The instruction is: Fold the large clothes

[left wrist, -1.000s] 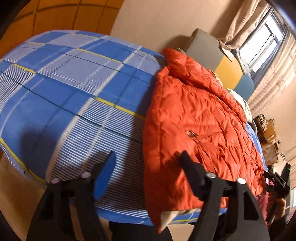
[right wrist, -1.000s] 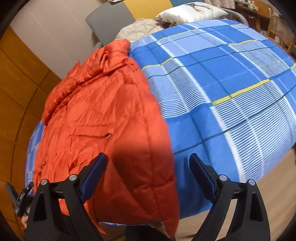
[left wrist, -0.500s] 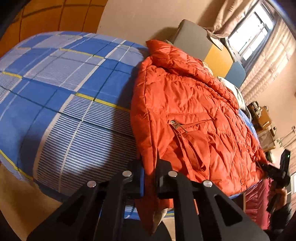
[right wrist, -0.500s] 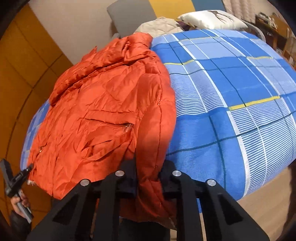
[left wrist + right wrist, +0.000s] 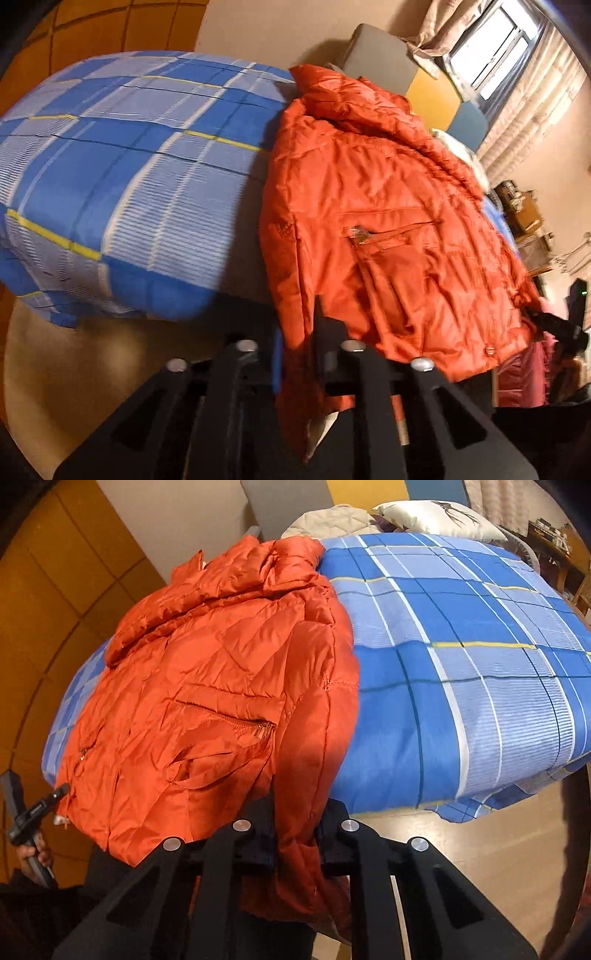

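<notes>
Between the nearly closed fingers of the left gripper (image 5: 297, 354) a fold of the orange jacket (image 5: 388, 236) is pinched at its lower hem, where the fabric hangs down past the edge of the bed (image 5: 122, 184). At the other lower corner the same jacket (image 5: 207, 701) is clamped by the right gripper (image 5: 297, 840), its fingers drawn in tight on a thick bunch of the cloth, which droops below them. From both grips the jacket is seen spread front-up across the bed, its collar lying at the far end toward the headboard (image 5: 380, 55) and its zipped pocket (image 5: 236, 727) facing upward. The jacket's lower edge is lifted slightly off the mattress and overhangs the near side. The bed is covered by a blue checked quilt (image 5: 461, 657) with white and yellow lines. Near the head of the bed a white pillow (image 5: 436, 517) and a beige quilted garment (image 5: 332, 518) are seen beside the collar. In the left view a window (image 5: 487, 59) with curtains is visible beyond the headboard. Wooden flooring (image 5: 498, 849) is seen below the bed.
</notes>
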The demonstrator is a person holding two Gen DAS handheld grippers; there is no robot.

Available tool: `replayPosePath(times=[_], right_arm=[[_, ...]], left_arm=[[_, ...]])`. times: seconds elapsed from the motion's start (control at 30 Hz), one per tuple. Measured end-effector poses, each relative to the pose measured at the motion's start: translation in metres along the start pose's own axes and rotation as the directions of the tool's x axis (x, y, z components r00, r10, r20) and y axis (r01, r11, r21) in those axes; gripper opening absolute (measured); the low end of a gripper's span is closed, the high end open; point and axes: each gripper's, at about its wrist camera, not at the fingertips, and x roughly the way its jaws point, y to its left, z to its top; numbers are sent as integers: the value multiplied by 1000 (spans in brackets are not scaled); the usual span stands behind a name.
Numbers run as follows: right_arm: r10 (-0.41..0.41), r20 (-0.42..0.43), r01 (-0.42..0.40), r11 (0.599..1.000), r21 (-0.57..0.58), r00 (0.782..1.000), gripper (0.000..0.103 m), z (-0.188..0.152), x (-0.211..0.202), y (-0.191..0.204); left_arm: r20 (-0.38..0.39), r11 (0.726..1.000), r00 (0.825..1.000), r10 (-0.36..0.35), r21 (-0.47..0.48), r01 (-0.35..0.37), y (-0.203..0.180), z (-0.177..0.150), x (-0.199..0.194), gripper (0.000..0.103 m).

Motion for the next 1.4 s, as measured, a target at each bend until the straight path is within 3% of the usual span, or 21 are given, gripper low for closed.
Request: replayPosePath(times=[0.03,0.07,0.1,0.2,0.23,0.27,0.3,0.47,0.57,0.6,0.7,0.77,0.93,1.1,1.2,1.4], right_arm=[[13,5,-13,1000,14,1000,15,2,1,-2],[18,5,-18,1000,21,1000,15,3,2,-3],[24,6,-24,999,28,1000,16,5,4,-5],[46,6,-47,997,63,999,30,8,9,-13],[49,8,-50,996,71,999,40,6,10,-15],[58,8,-58,995,80,998,57,5,11,-17],[69,10,-70,993,98,998,63,3,11,-21],[105,8,-105,983,149,994,65,-6,21,-30],[105,-9,-103,983,154,994,65,-9,30,-30],[109,-10,-106,982,156,994,64,-9,32,-29],[112,-11,-110,987,117,994,47,-9,30,-22],[113,-15,-111,990,86,994,33,-6,27,-16],[109,-18,-109,994,-25,994,17,2,7,2],[100,-41,-105,988,-116,994,15,0,-16,14],[100,-38,-104,989,-108,994,15,2,-23,12],[143,50,-134,980,-146,988,13,24,-49,30]], left_arm=[[4,1000,1000,-14,-7,14,3,1,0,45],[18,999,999,-28,-28,28,6,3,-2,66],[36,999,999,-26,-43,28,9,6,-3,71],[25,998,999,-32,-56,33,15,14,5,71],[16,998,999,-35,-60,36,17,16,10,71],[8,997,999,-38,-64,38,18,15,13,71],[-5,997,999,-42,-68,42,19,13,17,71],[-39,995,997,-68,-76,65,17,3,30,68],[-66,996,995,-75,-56,71,11,0,34,50],[-75,996,994,-81,-47,78,10,-1,34,35],[-70,997,995,-76,-13,75,4,-1,28,14],[-58,997,995,-77,-3,77,2,0,21,10],[-11,994,995,-103,39,103,-4,6,-8,7],[11,990,992,-124,70,123,-4,6,-34,6],[3,989,991,-133,67,132,-4,5,-41,6],[74,977,979,-188,113,179,-17,26,-65,6]])
